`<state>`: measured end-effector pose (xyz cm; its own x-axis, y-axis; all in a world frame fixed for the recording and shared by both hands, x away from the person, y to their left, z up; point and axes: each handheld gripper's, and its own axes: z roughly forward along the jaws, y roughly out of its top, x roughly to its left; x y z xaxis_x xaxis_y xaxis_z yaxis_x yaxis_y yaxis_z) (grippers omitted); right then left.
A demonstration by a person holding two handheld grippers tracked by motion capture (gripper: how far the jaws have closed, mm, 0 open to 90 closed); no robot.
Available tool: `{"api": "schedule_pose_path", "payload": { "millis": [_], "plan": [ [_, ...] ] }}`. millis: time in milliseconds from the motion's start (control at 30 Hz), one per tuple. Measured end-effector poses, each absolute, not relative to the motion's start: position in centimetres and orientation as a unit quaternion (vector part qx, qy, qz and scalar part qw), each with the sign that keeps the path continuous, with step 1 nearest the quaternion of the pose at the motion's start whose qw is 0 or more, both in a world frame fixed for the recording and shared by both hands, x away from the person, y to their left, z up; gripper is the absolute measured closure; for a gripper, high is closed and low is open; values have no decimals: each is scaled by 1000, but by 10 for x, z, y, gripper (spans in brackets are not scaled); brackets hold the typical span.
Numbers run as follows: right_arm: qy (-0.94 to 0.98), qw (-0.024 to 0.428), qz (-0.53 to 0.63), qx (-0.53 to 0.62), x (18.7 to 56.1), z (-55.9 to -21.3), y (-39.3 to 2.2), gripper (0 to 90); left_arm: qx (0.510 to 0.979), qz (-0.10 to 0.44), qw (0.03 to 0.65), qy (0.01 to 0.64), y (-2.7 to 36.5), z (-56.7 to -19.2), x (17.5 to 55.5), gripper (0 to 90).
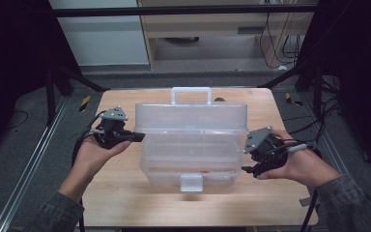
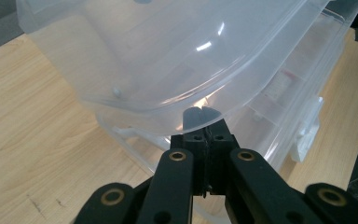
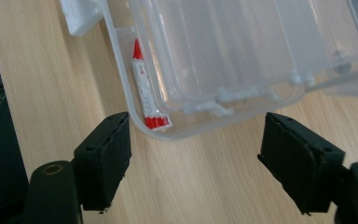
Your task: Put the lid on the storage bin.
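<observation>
Closed left gripper [image 2: 201, 122] is pressed at the lid [image 1: 191, 116] of the box [image 1: 189, 162], already raised. Right gripper [image 3: 196, 154], wide and empty, is held beside the box; closing remains.

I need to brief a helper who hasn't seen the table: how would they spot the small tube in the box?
On the wooden table stands a clear plastic box with its lid up. Inside, along a wall, lies a white tube with red ends, the only coloured item there.

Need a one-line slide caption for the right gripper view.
Open right gripper above the wooden table, jaws framing the corner of a clear plastic box containing a small red-and-white tube.
</observation>
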<state>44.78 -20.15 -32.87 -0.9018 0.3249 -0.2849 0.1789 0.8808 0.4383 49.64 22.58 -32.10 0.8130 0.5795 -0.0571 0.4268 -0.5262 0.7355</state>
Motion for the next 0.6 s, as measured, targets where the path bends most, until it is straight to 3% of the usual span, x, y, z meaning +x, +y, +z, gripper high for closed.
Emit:
{"api": "schedule_pose_path", "payload": {
  "millis": [600],
  "plan": [
    [946,183,208,170,445,-345,-230,229,867,96,396,285,230,-349,473,893]
  ]
}}
